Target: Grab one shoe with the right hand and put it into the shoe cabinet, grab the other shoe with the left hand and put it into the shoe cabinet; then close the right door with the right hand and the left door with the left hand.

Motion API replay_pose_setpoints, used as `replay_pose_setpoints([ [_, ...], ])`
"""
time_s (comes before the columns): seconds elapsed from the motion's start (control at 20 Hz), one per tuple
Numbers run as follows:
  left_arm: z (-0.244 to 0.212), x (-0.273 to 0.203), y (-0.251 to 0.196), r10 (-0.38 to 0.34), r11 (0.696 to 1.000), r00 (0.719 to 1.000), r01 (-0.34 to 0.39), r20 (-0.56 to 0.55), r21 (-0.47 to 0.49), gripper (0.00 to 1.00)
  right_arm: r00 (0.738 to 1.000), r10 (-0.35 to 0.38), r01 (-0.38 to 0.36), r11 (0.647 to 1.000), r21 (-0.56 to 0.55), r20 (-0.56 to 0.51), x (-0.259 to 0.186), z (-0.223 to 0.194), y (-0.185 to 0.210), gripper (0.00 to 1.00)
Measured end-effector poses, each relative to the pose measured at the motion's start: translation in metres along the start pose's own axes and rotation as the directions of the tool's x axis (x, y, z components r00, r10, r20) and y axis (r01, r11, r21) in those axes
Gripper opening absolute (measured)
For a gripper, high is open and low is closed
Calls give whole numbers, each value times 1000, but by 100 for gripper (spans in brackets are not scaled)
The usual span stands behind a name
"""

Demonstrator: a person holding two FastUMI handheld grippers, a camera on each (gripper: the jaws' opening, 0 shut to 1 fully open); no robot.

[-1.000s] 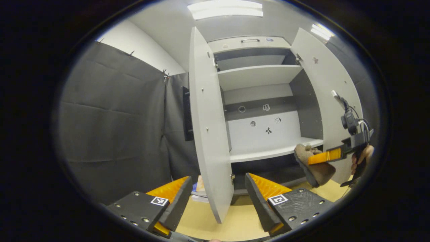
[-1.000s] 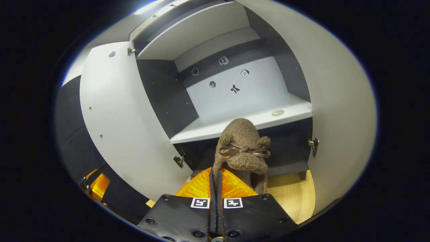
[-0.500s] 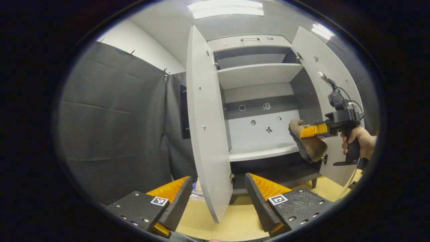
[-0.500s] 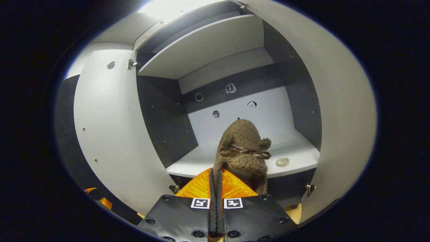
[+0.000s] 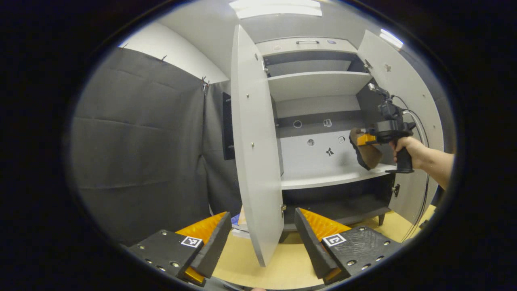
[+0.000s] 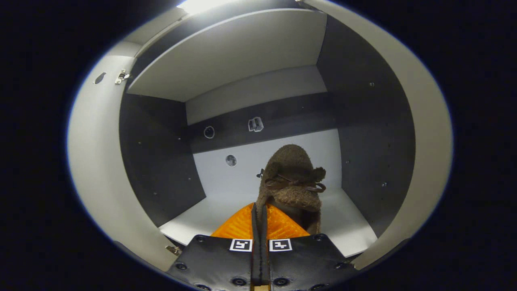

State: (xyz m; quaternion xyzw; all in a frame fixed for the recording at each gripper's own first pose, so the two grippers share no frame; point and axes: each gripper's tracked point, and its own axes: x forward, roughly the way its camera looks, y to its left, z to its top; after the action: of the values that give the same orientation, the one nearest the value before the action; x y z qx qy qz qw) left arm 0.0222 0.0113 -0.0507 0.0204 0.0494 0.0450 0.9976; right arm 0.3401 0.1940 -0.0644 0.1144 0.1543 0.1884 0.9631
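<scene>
R gripper [image 6: 258, 220]: clenched on brown fuzzy shoe [image 6: 294, 182], orange fingers nearly together w/ shoe's heel edge pinched between. Shoe toe up & fwd, thin brown bow across top. Held in air over white lower shelf [image 6: 210, 214] inside shoe cabinet [image 6: 363, 133], not touching shelf. In left gripper view same R gripper [image 5: 365, 139] seen farther off, held by a hand [image 5: 406, 145] w/ bare forearm, cables trailing off top; shoe [image 5: 365, 153] hangs sole-left just above shelf [image 5: 323, 180].

L gripper [image 5: 258, 238]: released, fingers wide apart, nothing between; low over tan floor [image 5: 282, 266], in front of L door [image 5: 252, 141] edge.

Writing/labels: 1 square b/w marker per finger, 2 on each gripper; no readable text. Small stickers/icons on cabinet back panel [image 6: 258, 157], too small to read.

Counts: 1 shoe seen, 2 grippers, 2 doors, both open, L door & R door [image 5: 404, 93]. 2 shelves: upper [image 5: 319, 83] + lower. 2 ceiling lights [image 5: 278, 8]. Small handle atop cabinet [image 5: 307, 41]. Grey cloth wall [image 5: 141, 141] left of cabinet.
</scene>
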Motion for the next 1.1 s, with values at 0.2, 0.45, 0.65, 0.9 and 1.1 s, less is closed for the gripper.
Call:
replay_pose_setpoints([
  [0.2,-2,2,-2,-5,1000,1000,5,-15,10,99,999,-24,24,1000,-16,-44,24,-13,-9,2],
  [0.45,-6,0,-14,-34,999,999,34,-24,-5,99,997,-68,66,996,-65,-28,28,-14,-11,46],
  [0.65,-13,-1,-23,-64,998,997,63,-32,-23,99,998,-64,67,987,-147,27,0,-4,-2,89],
  [0.9,-26,2,-50,-152,988,987,149,-55,-46,99,992,-34,64,966,-249,122,-66,2,16,96],
  [1.1,-42,7,-79,-231,972,970,227,-76,-62,99,980,-18,77,953,-292,197,-126,3,23,98],
])
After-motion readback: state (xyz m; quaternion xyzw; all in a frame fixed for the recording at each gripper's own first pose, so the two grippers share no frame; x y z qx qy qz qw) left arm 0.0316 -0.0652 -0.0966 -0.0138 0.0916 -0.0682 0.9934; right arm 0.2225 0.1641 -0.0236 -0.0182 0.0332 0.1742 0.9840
